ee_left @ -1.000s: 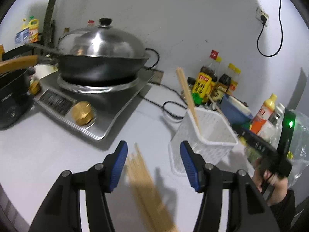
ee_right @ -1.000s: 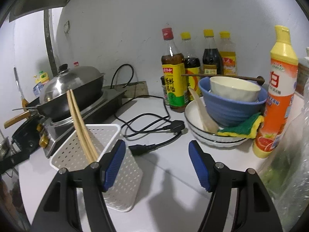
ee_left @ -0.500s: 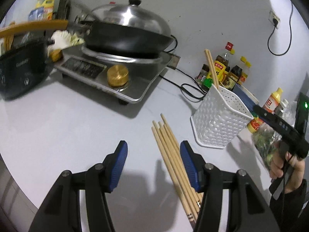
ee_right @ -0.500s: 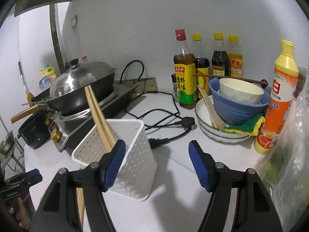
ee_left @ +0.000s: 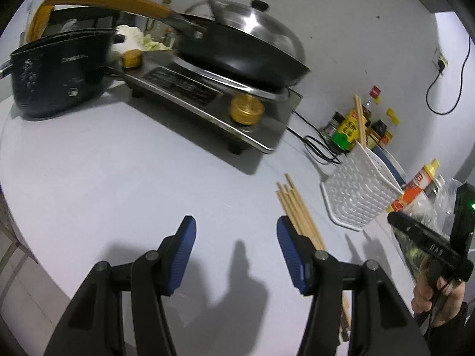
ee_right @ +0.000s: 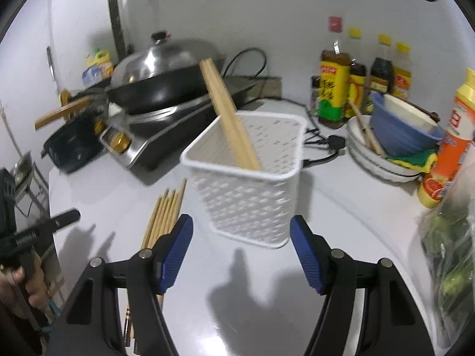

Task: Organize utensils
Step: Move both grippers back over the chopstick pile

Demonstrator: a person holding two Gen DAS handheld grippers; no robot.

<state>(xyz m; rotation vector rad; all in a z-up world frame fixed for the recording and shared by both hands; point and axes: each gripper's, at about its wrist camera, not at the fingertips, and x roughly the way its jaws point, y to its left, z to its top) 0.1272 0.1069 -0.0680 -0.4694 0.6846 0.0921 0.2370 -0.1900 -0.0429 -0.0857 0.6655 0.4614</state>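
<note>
Near the worktop's front edge, loose chopsticks (ee_left: 298, 218) are being left lying lengthwise beside the white basket (ee_right: 248, 191), just right of the open, empty left tool (ee_left: 236, 247); the right tool (ee_right: 241, 250) is being held open, farther off

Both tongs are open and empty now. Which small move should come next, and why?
Probably the left tongs should shift a little to their right and lower over the loose chopsticks on the counter. They are open and hold nothing, and the bundle lies just beside their right finger. The white basket already holds a pair, so the loose ones likely go there next.
</note>
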